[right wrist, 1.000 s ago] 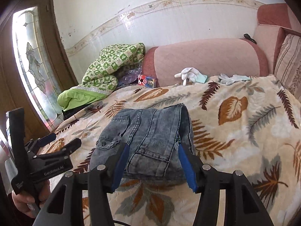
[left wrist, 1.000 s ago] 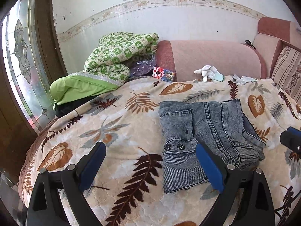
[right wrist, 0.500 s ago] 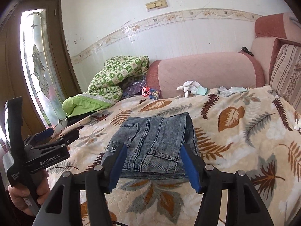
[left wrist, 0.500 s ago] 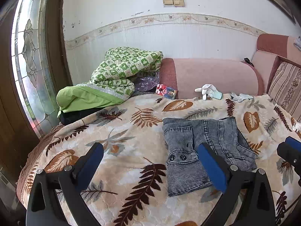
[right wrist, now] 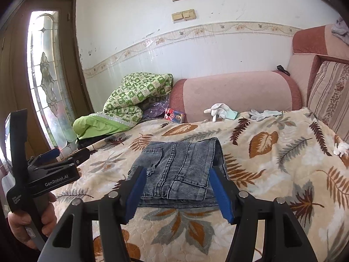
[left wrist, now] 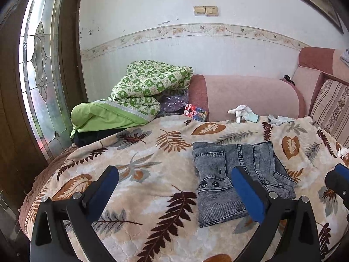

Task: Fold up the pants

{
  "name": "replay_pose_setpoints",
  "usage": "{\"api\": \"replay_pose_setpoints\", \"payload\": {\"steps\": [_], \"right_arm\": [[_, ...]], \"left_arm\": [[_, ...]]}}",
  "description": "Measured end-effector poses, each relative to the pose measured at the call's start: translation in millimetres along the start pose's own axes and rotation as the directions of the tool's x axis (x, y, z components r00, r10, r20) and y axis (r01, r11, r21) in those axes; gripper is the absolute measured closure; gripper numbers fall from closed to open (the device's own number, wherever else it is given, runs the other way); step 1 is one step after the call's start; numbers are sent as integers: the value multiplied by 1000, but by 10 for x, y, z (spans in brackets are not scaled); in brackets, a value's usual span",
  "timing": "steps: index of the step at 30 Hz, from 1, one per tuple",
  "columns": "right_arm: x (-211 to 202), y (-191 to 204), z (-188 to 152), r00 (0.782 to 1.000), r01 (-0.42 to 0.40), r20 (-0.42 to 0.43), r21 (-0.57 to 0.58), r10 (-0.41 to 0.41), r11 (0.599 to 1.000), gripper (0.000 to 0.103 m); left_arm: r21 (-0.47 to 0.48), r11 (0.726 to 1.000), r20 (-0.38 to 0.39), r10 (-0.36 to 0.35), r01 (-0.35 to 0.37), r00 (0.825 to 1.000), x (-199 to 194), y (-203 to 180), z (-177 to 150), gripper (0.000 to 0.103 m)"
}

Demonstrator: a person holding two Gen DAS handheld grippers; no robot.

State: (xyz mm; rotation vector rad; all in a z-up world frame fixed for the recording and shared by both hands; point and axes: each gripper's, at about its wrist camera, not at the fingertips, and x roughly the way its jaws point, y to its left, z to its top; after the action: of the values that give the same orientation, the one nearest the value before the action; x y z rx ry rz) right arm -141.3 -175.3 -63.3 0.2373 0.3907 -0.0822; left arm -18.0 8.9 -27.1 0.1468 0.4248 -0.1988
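Grey denim pants [left wrist: 235, 174] lie folded into a small square on the leaf-patterned blanket [left wrist: 152, 152]; they also show in the right wrist view [right wrist: 181, 170]. My left gripper [left wrist: 174, 187] is open and empty, held above the blanket to the left of and nearer than the pants. My right gripper [right wrist: 178, 187] is open and empty, held above the near edge of the pants without touching them. The left gripper also shows at the left of the right wrist view [right wrist: 63, 155], and part of the right one at the right edge of the left wrist view [left wrist: 337, 179].
A green checked quilt [left wrist: 141, 93] is piled at the back left by the glass door [left wrist: 39, 83]. A pink sofa arm [left wrist: 244, 96], white gloves [left wrist: 242, 112], a small box [left wrist: 196, 113] and a striped cushion [left wrist: 331, 111] line the back.
Both grippers have pulled back and up from the folded pants, so more wall shows. The pants have not moved.
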Motion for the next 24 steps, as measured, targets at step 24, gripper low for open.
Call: {"api": "replay_pose_setpoints", "payload": {"steps": [24], "right_arm": [[-17,93,-139,1000,9,9,-18,-9,1000,38]], "left_arm": [[-27,1000,33,-12,13,999,-83,88,-15,0]]}}
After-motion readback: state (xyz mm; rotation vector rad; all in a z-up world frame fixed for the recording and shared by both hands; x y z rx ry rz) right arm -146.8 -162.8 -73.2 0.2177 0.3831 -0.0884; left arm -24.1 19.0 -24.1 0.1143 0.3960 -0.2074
